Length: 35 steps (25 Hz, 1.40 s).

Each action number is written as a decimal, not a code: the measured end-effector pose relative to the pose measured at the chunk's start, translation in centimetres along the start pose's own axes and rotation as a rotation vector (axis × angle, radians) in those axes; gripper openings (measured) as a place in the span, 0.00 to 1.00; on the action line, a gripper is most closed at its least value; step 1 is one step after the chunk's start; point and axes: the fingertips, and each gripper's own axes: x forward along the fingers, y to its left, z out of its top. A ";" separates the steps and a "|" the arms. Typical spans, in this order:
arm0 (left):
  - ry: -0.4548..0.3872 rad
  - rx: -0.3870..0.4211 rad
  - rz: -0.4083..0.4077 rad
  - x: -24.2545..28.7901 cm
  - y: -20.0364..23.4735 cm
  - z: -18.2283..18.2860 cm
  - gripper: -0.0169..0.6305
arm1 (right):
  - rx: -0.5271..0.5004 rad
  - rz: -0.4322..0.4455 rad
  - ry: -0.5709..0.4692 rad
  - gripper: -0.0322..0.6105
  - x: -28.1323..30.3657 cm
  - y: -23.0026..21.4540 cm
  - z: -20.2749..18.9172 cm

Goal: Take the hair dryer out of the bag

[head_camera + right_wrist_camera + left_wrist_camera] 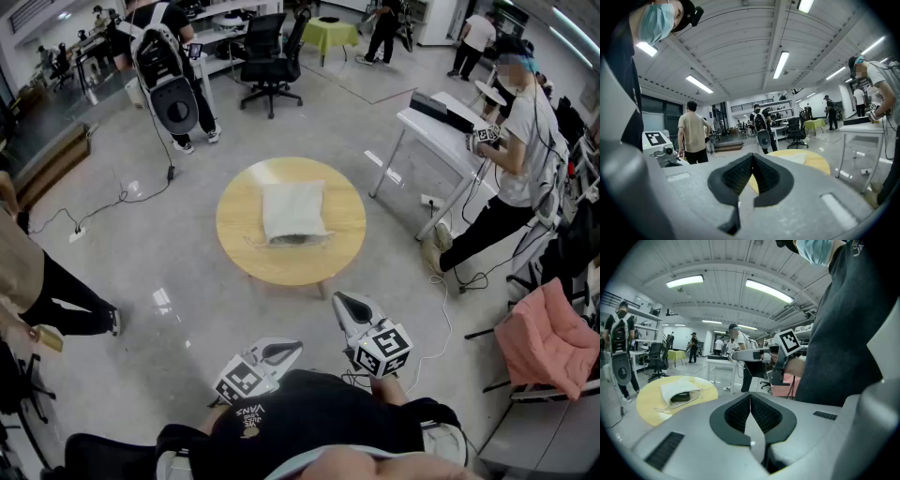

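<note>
The round table (242, 255) carries the white bag (292, 210) at its centre, mouth toward the near edge, so that the dark hair dryer (680, 397) inside is reachable. The left gripper (292, 347) and the right gripper (341, 300) are closed on nothing and held well short of the table. Extraction appears not yet begun.

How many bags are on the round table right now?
1. The white bag lies near the middle of the round wooden table, its open end on the near side with a dark object inside. The whole tabletop is in view, so none is hidden.
</note>
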 end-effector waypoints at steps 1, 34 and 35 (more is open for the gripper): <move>-0.001 0.004 -0.022 -0.4 -0.6 -0.1 0.03 | 0.003 0.001 0.004 0.05 -0.1 0.3 -0.2; -0.206 0.009 0.215 -0.1 3.0 2.1 0.03 | 0.074 0.048 0.058 0.05 -2.0 -1.6 -2.6; -0.207 0.015 0.224 0.3 3.2 2.3 0.03 | 0.073 0.056 0.058 0.05 -2.0 -1.8 -2.6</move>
